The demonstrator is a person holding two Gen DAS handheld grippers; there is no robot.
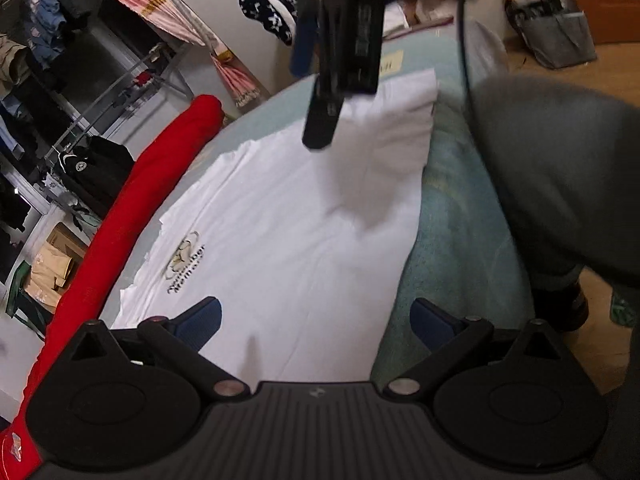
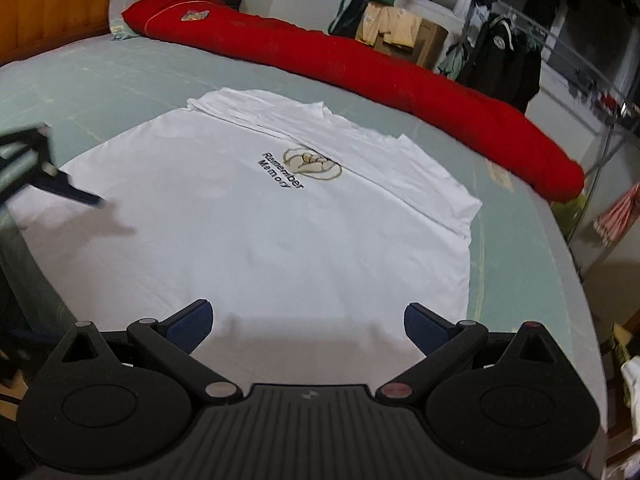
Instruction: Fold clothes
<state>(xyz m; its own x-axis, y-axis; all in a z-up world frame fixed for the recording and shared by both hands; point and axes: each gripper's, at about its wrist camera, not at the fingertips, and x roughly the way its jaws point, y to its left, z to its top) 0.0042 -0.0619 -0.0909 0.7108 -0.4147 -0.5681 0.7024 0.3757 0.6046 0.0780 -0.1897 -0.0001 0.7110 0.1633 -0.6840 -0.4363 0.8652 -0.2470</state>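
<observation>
1. A big bed (image 2: 120, 80) with a pale green sheet filled most of both views.
2. A long red pillow (image 2: 360, 76) lay along the far side of the bed.
3. A white T-shirt (image 2: 260, 240) lay flat in the middle of the bed, with a small picture and dark words on it.
4. The right gripper (image 2: 306, 322) was just above the shirt's near edge, its fingers wide apart and holding nothing.
5. The left gripper (image 1: 316, 320) was also wide open and empty, over another edge of the shirt.
</observation>
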